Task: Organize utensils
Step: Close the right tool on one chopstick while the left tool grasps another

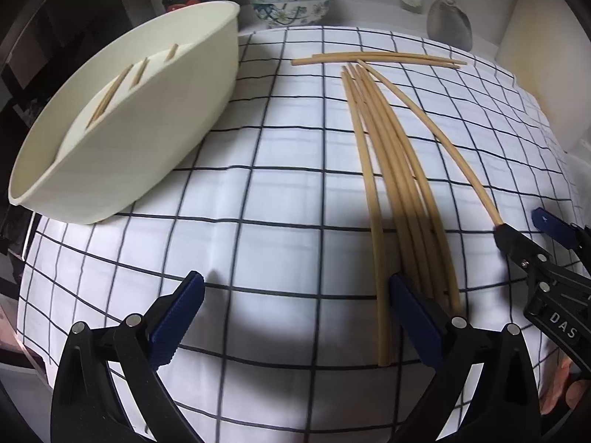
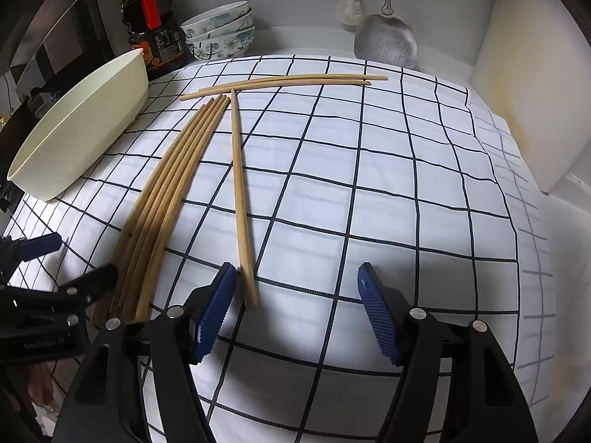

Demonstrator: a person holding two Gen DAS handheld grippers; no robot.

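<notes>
Readable text, left wrist view: white capitals "DAS" on black body of right gripper (image 1: 532, 227), at frame's right edge; further letters cut off.

Readable text, right wrist view: faint grey "Genrobot AI" (reading uncertain) on black body of left gripper (image 2: 79, 258), lower left.

Dark sauce bottle (image 2: 153, 26) with red cap: printed label on front, characters too small to read.
</notes>
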